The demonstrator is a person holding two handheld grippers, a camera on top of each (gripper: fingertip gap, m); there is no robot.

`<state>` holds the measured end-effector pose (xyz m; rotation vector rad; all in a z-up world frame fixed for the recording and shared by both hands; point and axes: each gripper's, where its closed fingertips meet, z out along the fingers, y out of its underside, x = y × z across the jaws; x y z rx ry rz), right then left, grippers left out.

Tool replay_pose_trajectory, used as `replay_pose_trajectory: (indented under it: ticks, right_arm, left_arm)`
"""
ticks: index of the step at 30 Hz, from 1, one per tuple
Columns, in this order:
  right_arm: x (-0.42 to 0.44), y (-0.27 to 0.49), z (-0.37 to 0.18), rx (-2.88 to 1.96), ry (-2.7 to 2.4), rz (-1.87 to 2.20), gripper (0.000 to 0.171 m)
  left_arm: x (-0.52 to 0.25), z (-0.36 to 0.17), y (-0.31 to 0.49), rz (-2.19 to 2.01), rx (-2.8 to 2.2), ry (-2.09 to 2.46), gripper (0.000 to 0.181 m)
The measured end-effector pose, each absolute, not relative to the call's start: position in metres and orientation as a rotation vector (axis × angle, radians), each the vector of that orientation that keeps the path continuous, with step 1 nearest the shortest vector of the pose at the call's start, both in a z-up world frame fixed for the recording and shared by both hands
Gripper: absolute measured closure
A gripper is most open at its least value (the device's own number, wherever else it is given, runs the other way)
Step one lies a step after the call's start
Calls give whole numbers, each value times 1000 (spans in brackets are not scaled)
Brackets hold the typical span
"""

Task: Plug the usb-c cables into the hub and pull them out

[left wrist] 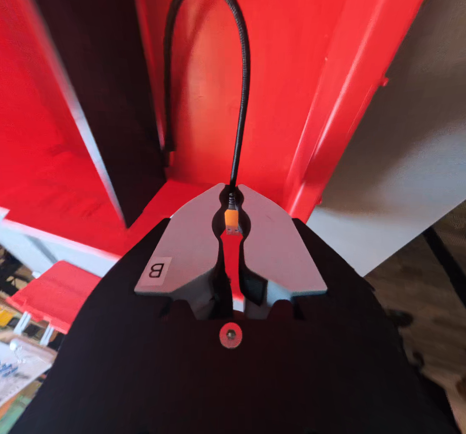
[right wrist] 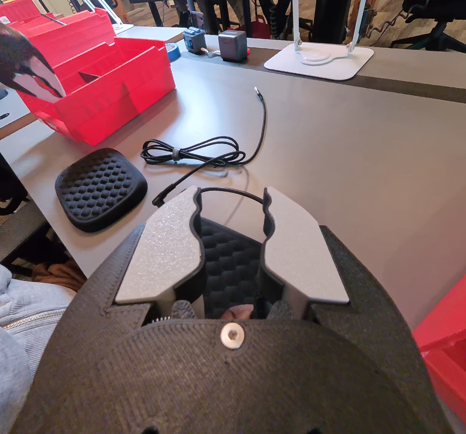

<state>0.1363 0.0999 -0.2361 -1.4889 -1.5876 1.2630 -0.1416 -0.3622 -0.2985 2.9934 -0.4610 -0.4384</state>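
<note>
Our left gripper (left wrist: 231, 189) pinches a braided black orange-plugged cable (left wrist: 244, 73) inside the walled red plastic bin (left wrist: 302, 68), while our right gripper (right wrist: 232, 192) gapes wide over the bare grey table (right wrist: 353, 169).

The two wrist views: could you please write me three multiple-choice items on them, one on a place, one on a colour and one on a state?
1. Where does the bundled cable lie?
A. on the grey table
B. inside the red box
C. on the black pad

2. What colour is the plug in the left gripper?
A. blue
B. orange
C. white

3. How is the right gripper?
A. shut on a cable
B. shut on nothing
C. open

Answers:
1 A, the bundle rests on bare tabletop beside the pad.
2 B, the plug's shell between the fingers is orange.
3 C, a wide gap separates its fingers.
</note>
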Motion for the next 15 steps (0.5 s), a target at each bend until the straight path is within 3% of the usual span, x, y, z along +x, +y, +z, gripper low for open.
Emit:
replay_pose_trajectory:
  ticks: [10,15]
  right_arm:
    - [129,71,-230,-1428,-1620,1371,126]
    - [123,25,-214,-1266,-1652,1547,121]
  left_arm:
    - [-118,-110,-292,-1582,3791,-17,177]
    - [-46,-73,-248,-1723,4312,-65,176]
